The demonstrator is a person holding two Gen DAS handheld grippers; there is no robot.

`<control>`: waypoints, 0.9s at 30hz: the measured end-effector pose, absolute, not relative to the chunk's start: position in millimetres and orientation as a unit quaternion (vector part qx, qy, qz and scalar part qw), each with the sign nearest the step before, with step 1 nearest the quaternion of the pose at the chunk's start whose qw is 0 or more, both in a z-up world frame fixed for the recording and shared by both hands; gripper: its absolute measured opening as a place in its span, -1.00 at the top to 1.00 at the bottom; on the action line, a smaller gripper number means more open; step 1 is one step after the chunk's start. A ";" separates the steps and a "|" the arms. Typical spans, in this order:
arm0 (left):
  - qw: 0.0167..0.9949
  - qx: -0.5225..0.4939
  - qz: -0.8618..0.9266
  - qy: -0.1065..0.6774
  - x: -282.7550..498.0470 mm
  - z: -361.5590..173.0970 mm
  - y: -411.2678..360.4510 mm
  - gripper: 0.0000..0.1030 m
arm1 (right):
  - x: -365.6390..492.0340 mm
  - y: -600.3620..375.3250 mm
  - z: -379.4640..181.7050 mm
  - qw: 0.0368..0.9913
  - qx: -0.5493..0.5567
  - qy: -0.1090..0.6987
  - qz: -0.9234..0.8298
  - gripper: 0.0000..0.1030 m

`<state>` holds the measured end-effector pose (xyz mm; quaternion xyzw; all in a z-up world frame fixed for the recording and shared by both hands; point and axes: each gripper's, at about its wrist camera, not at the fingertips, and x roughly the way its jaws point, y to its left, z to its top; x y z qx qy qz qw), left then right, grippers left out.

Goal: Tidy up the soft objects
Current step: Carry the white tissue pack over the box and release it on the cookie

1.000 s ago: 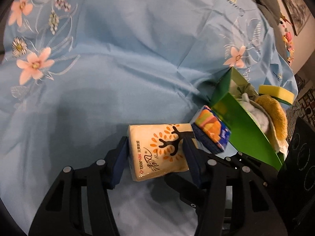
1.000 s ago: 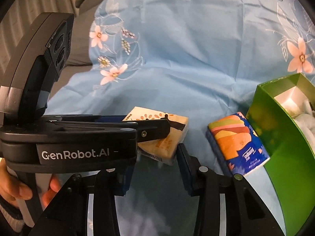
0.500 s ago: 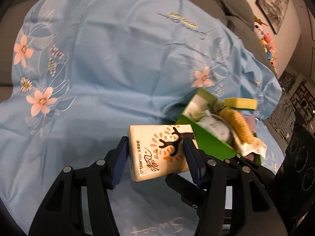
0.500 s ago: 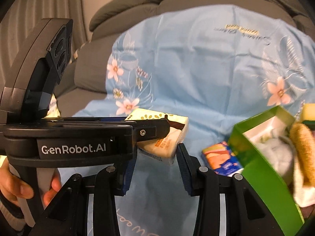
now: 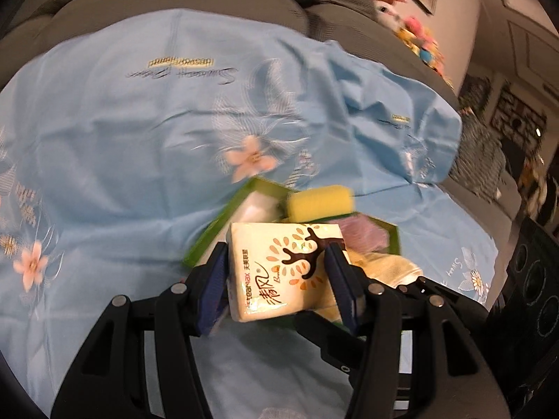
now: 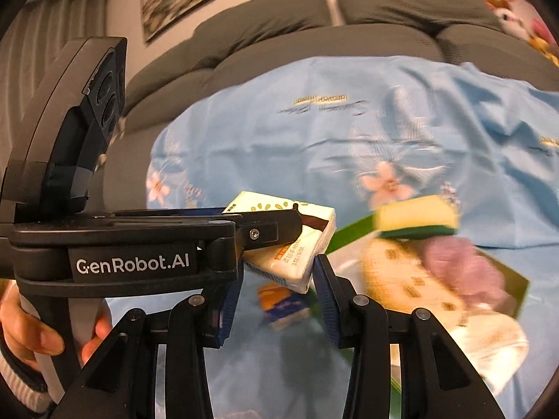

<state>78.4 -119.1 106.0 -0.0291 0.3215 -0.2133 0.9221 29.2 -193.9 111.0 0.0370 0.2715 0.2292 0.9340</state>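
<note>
The left gripper (image 5: 279, 279) tilts downward over the blue floral cloth (image 5: 122, 122), its blue-padded fingers (image 5: 215, 279) pressed against both sides of a cream tissue pack (image 5: 283, 272) with a brown tree print; the glossy, soft-sided rectangular pack sits raised between them, clear of the cloth. Just beyond those fingers lies the green box (image 5: 223, 223), shallow and stiff-walled; in it are a yellow sponge (image 5: 319, 202) with a green underside, a fuzzy lilac piece (image 5: 363, 234) and a pale nubby cloth (image 5: 384, 265).

In the right wrist view, the right gripper (image 6: 276, 289) also points downward, its fingers (image 6: 325, 289) partly apart with nothing between them; the left gripper crosses in front from the left, gripped by a hand (image 6: 31, 331) in a knit cuff. Beyond the right fingers, on the cloth, lies a blurred orange-and-blue tissue pack (image 6: 283, 300); the green box stands to their right.
</note>
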 end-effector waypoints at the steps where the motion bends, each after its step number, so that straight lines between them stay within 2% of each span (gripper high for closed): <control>1: 0.921 -0.025 -0.217 0.321 80.2 106.7 -127.8 -0.06 | 28.1 -204.5 113.5 0.937 0.042 0.268 0.222 0.15; 13: 0.898 0.005 -0.236 0.371 121.1 81.3 -200.7 -0.07 | 45.6 -284.8 99.3 0.935 0.095 0.295 0.173 0.15; 27: 0.895 0.032 -0.198 0.399 152.1 58.8 -213.2 -0.09 | 79.4 -299.2 68.9 0.915 0.136 0.345 0.160 0.15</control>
